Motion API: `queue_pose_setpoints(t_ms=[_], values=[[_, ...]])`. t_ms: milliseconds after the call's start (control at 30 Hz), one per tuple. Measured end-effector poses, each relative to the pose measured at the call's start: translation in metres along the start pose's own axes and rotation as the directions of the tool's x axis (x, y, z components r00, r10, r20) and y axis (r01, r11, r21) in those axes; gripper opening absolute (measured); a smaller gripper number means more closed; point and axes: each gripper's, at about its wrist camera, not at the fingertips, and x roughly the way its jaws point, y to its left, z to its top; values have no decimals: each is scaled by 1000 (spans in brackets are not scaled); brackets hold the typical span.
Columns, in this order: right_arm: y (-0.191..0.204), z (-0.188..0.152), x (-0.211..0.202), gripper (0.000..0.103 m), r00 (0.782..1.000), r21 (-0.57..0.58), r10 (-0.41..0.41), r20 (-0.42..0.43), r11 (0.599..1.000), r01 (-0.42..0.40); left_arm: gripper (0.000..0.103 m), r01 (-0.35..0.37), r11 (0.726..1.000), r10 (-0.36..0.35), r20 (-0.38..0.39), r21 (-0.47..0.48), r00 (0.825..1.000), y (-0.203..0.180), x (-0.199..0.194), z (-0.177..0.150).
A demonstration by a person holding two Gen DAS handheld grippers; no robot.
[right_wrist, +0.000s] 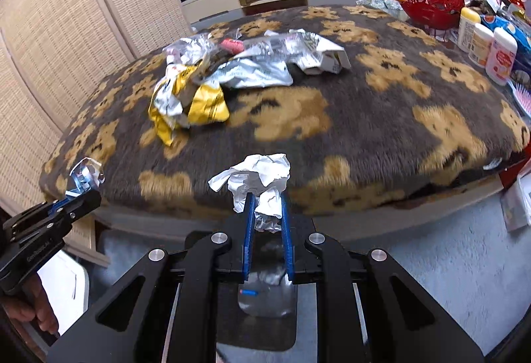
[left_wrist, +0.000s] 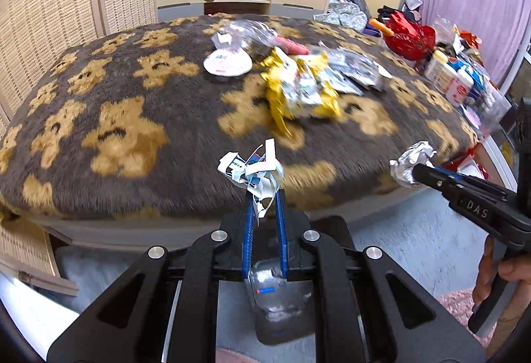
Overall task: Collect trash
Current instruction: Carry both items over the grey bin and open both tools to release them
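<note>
So two bits of trash are already picked up here: the left gripper [left_wrist: 264,197] is clamped on a scrunched white-and-blue printed paper wrapper [left_wrist: 252,168], low in the middle of the left wrist view, and the right gripper [right_wrist: 268,208] is pinched shut on a crumpled white paper wad [right_wrist: 257,178], low centre of its own view. Both pieces are held off the brown teddy-bear-print fleece blanket [left_wrist: 109,117], just past its near edge, over the pale floor. Only a small tail of each piece is caught between the blue pads, so the squeeze is best kept firm and the carry kept smooth, since a jerk could probably shake the light paper loose. A clear plastic bin-like container [left_wrist: 282,303] can be made out below the jaws at the bottom of both views, though it's blurry and half hidden, so that's a guess; if it is the bin, each gripper should be brought right over its mouth before anything is let go. Plenty is left for later: the yellow-and-silver foil snack bags [left_wrist: 298,87], a round white lid [left_wrist: 227,64] and more wrappers sit mid-frame on the blanket. The red basket [right_wrist: 431,2] and bottles, upper right, look like non-trash and are probably best avoided.
</note>
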Motion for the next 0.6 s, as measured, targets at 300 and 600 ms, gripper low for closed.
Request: queue_pose_setpoints(t_ms=[300,600], values=[[-2,-42,0,17,997,-20,-6,-74,1000,4,12,47,999,-48,-91,-8,995,-21,13,-59],[5,-77,35,17,981,-6,12,-192,1000,-14,12,59,998,-64,-185,-31,981,-26,43,-96]])
